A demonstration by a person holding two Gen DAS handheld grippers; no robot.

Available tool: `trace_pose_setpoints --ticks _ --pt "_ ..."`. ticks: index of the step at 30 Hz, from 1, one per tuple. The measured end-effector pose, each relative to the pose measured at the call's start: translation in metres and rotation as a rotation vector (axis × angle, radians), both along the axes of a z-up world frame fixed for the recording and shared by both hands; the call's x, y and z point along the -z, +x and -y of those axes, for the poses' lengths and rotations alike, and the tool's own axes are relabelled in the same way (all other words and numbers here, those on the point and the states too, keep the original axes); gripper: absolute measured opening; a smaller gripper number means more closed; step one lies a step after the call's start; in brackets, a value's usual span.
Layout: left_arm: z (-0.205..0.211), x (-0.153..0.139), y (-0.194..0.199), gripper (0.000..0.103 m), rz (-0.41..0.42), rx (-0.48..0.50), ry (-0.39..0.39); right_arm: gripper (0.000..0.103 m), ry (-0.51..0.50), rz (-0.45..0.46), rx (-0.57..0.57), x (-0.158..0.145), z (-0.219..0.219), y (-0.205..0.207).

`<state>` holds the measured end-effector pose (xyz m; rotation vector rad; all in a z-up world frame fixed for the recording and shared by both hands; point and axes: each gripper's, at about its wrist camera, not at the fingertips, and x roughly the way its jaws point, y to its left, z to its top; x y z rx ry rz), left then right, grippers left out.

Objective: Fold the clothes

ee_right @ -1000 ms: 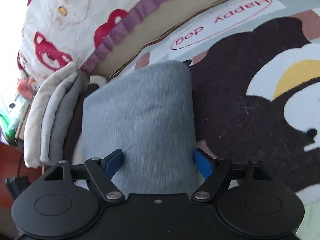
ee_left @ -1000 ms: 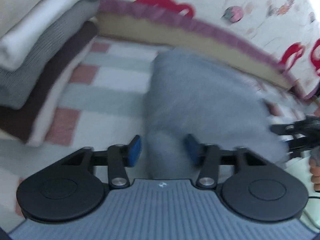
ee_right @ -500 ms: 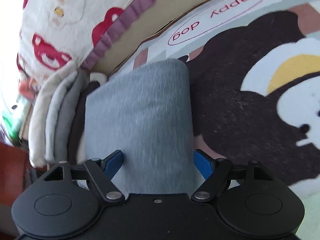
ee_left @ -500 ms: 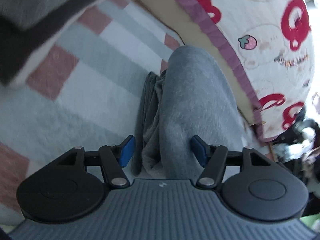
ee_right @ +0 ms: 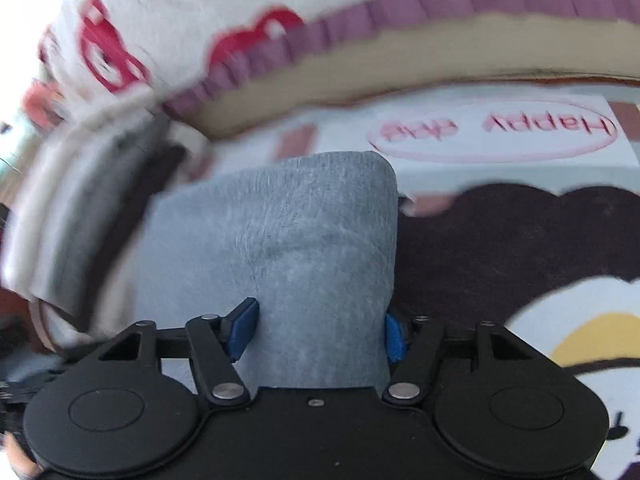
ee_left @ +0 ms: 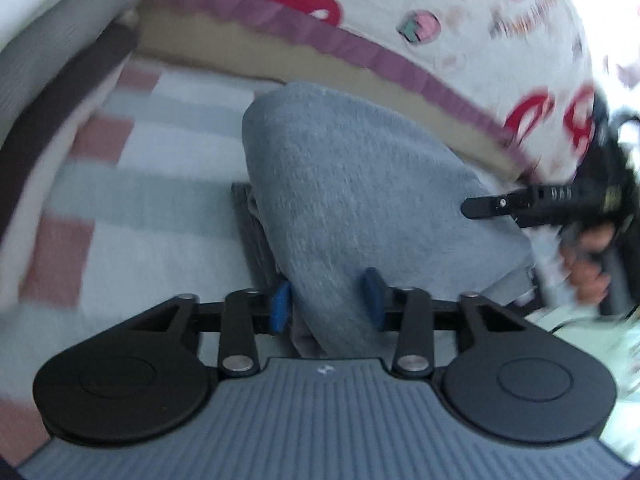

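A folded grey garment (ee_left: 352,184) hangs lifted above a patterned rug (ee_left: 132,224). My left gripper (ee_left: 327,300) is shut on one end of it, the cloth bunched between the blue pads. My right gripper (ee_right: 318,330) is shut on the other end of the same grey garment (ee_right: 304,240), which fills the gap between its pads. The right gripper also shows at the right of the left wrist view (ee_left: 548,204), held by a hand.
A stack of folded clothes (ee_right: 80,216) in white, grey and dark brown lies at the left. A bed edge with a purple frill and red-printed cover (ee_right: 360,20) runs along the back. The rug shows a "Happy dog" label (ee_right: 492,132).
Both grippers have closed tighter on the grey garment. The views have swung: the clothes stack is nearer in the right view, and the bed edge fills more of both.
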<state>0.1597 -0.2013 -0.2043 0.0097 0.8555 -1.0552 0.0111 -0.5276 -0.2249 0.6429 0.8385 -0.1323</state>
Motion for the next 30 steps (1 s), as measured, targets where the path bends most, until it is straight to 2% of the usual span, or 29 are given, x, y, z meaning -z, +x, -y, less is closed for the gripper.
trace_pose_setpoints --ticks 5,8,9,10,15,18,19,20,21,22,23,24,26,28,30 --pt "-0.011 0.014 0.03 0.065 -0.192 -0.048 -0.061 0.074 0.059 -0.009 0.02 0.008 0.011 -0.011" --pt "-0.008 0.034 0.055 0.07 -0.384 -0.024 -0.076 0.076 0.125 -0.024 0.023 0.009 0.013 -0.025" --pt "-0.006 0.039 0.06 0.079 -0.412 -0.02 -0.07 0.076 0.154 -0.023 0.021 0.012 0.012 -0.029" --pt "-0.004 0.043 0.064 0.082 -0.432 -0.018 -0.062 0.077 0.179 -0.02 0.02 0.014 0.012 -0.034" --pt "-0.002 0.052 0.063 0.086 -0.465 -0.023 -0.091 0.079 0.282 0.016 0.043 0.029 0.018 -0.047" --pt "0.005 0.05 0.059 0.089 -0.428 -0.006 -0.073 0.082 0.288 0.011 0.01 0.037 0.024 -0.027" --pt "0.005 0.048 0.056 0.087 -0.413 0.003 -0.078 0.081 0.291 0.01 0.014 0.038 0.028 -0.017" --pt "0.006 0.046 0.052 0.08 -0.397 0.014 -0.086 0.076 0.294 0.009 0.018 0.039 0.032 -0.007" --pt "0.006 0.043 0.049 0.057 -0.382 0.024 -0.094 0.074 0.284 0.006 0.016 0.038 0.034 0.003" --pt "0.005 0.036 0.043 0.047 -0.329 0.021 -0.102 0.07 0.234 0.0 -0.006 0.031 0.03 0.009" --pt "0.004 0.027 0.038 0.044 -0.268 0.016 -0.11 0.065 0.183 -0.007 -0.027 0.024 0.026 0.016" --pt "0.01 0.016 0.025 0.04 -0.146 0.044 -0.089 0.062 0.137 -0.012 -0.046 0.017 0.023 0.02" --pt "0.024 -0.004 -0.004 0.04 0.126 0.113 -0.034 0.058 0.075 -0.013 -0.057 0.007 0.024 0.019" --pt "0.036 -0.007 -0.01 0.04 0.146 0.148 -0.008 0.058 0.013 -0.014 -0.069 -0.003 0.025 0.018" --pt "0.037 -0.002 -0.005 0.043 0.097 0.119 -0.017 0.058 -0.011 -0.045 -0.059 -0.002 0.03 0.017"
